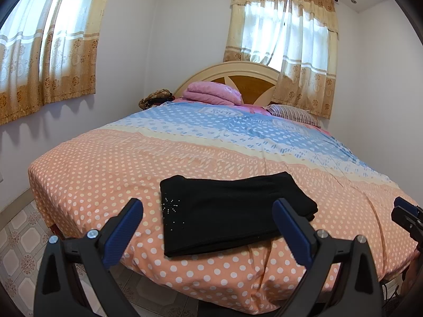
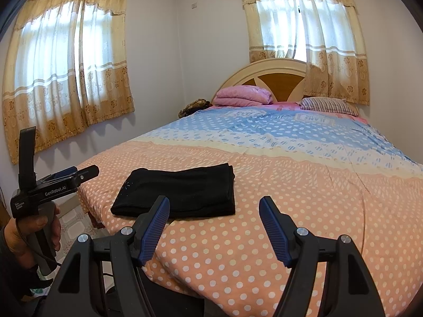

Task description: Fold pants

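Note:
Black pants (image 1: 227, 211) lie folded into a compact rectangle near the foot of the bed, with a small rhinestone star on the left part. They also show in the right wrist view (image 2: 182, 191). My left gripper (image 1: 208, 208) is open and empty, held back from the bed edge in front of the pants. My right gripper (image 2: 214, 206) is open and empty, to the right of the pants and above the bedspread. The left gripper shows from the side in the right wrist view (image 2: 79, 173); the right gripper shows at the left wrist view's edge (image 1: 407, 215).
The bed (image 1: 105, 163) has an orange and blue polka-dot cover. A folded pink blanket (image 1: 211, 92) and a striped pillow (image 1: 293, 113) lie by the headboard (image 1: 246, 79). Tiled floor (image 1: 21, 237) lies to the left. Curtained windows are on both walls.

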Tool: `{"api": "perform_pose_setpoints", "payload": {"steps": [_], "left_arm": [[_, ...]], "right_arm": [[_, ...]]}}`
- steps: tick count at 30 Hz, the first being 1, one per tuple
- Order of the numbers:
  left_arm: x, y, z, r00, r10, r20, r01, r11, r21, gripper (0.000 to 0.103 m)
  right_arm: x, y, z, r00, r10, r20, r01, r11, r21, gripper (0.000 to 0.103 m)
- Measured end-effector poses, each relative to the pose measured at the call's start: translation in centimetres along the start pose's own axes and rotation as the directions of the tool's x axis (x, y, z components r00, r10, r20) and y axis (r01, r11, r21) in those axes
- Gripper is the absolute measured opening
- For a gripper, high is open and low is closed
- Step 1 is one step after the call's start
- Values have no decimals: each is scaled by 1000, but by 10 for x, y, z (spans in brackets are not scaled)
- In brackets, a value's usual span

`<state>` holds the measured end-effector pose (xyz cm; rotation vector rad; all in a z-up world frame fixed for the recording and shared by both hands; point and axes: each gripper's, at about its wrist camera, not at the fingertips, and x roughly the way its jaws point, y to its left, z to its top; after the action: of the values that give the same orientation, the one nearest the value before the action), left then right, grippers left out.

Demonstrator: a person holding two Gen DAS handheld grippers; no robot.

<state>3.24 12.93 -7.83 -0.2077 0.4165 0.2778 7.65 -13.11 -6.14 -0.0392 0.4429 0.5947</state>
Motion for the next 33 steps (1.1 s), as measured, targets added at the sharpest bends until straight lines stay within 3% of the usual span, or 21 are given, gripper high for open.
{"api": "perform_pose_setpoints", "payload": {"steps": [33], "left_arm": [[-2,-10,3,1000,11,-2,-11,998,57,103]], "right_arm": [[2,5,-5,1000,-5,6,5,1000,-7,72]]}}
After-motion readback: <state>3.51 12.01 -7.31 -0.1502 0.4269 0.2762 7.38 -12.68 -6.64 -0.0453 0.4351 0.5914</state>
